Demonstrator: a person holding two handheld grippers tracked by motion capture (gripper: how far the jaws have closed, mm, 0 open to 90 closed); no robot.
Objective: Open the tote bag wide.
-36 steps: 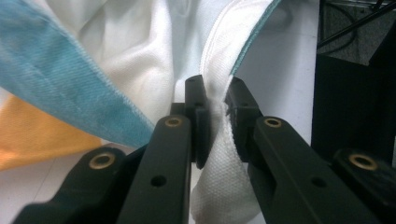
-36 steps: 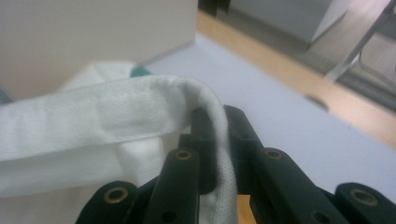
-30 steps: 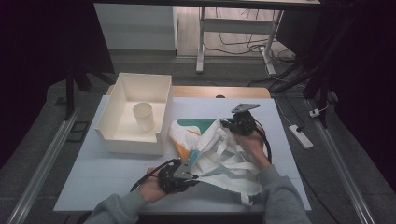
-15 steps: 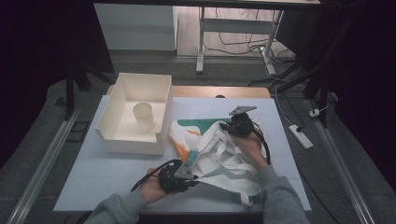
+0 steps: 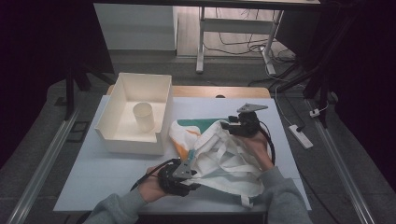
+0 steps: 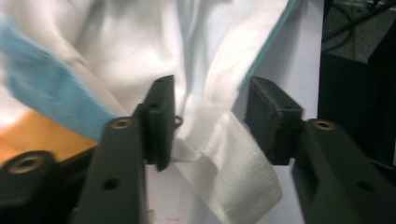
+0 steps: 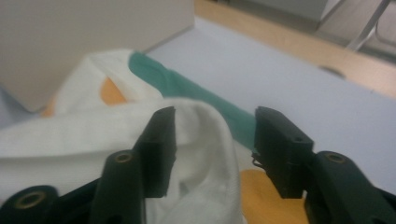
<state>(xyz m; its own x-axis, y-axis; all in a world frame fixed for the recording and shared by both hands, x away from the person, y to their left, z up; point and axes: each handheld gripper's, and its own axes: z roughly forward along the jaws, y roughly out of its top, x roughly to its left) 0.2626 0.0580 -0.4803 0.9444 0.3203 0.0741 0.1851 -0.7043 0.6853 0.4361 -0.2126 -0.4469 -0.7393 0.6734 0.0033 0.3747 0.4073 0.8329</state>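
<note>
A crumpled white cloth bag [image 5: 219, 154] with orange, green and blue patches and white straps lies on the pale table [image 5: 107, 172]. My left gripper [image 5: 190, 158] is at its near left edge. In the left gripper view this gripper [image 6: 210, 100] is open, its jaws having just been opening. A white strap [image 6: 233, 172] lies loose between the pads. My right gripper [image 5: 225, 127] is at the bag's far right edge. In the right gripper view this gripper [image 7: 215, 126] is also open after just opening, and a fold of white cloth [image 7: 93, 135] rests between the jaws, unpressed.
A white open box [image 5: 133, 140] stands at the back left of the table with a pale cup [image 5: 143, 116] upright inside. A wooden edge [image 5: 219, 91] runs behind the table. A power strip [image 5: 300, 136] lies on the floor at the right.
The right hand has lifted slightly at the bag's far edge. The left hand has stayed in place. The bag lies much as before.
</note>
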